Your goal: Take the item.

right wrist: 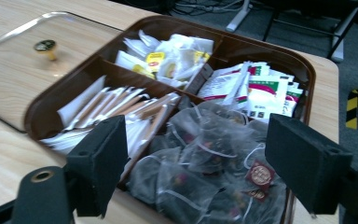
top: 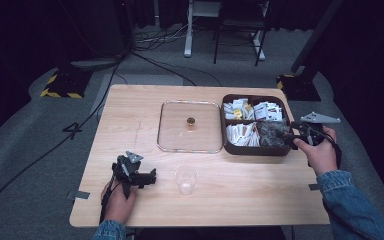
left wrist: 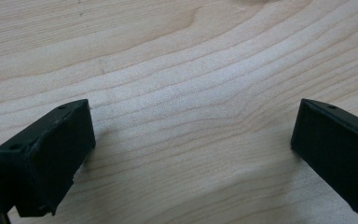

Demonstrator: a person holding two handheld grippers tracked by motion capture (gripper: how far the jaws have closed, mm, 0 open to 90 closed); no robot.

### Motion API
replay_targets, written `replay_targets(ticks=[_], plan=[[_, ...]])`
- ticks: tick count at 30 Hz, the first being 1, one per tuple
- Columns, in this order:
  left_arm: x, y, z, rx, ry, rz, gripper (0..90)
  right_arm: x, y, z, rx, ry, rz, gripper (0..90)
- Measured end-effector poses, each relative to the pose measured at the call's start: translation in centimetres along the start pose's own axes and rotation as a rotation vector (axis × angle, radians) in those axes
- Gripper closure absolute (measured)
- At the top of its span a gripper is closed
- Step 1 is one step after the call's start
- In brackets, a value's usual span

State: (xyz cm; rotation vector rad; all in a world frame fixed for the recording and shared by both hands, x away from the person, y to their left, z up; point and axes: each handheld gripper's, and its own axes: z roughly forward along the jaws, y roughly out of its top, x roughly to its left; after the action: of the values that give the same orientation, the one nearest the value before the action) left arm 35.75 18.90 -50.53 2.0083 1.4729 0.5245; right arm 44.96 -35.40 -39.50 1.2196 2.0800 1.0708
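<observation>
— Right claw (right wrist: pixel 196 163) hangs with jaws apart over the mesh tea bags (right wrist: pixel 205 154) in the brown box's (top: pixel 228 146) near-right compartment.
— Risk: tangled strings could drag out several.

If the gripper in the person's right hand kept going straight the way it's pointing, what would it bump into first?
Most likely the dark mesh tea bags in the near compartment of the brown box; the right gripper is open and aimed at them.

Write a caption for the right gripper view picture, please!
Open right tool hovering over mesh tea bags in a brown divided box, clear lid beside it.
</observation>
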Motion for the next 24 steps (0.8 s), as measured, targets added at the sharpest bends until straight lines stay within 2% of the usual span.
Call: replay_targets(ticks=[2,7,15,18,24], plan=[[0.0,0.0,0.0,0.000,0.000,0.000,0.0,-0.5,0.2,0.8,0.022,-0.019,-0.016,24.2],[0.0,0.0,0.0,0.000,0.000,0.001,0.0,-0.9,0.3,1.7,0.036,-0.032,-0.017,24.9],[0.0,0.0,0.0,0.000,0.000,0.001,0.0,-1.9,-0.3,3.9,0.061,-0.046,0.028,26.2],[0.0,0.0,0.0,0.001,-0.001,0.000,0.0,-1.8,-0.4,4.4,0.074,-0.039,0.039,29.5],[0.0,0.0,0.0,0.001,-0.001,0.000,0.0,-1.3,-0.5,5.2,0.107,-0.034,0.015,35.1]])
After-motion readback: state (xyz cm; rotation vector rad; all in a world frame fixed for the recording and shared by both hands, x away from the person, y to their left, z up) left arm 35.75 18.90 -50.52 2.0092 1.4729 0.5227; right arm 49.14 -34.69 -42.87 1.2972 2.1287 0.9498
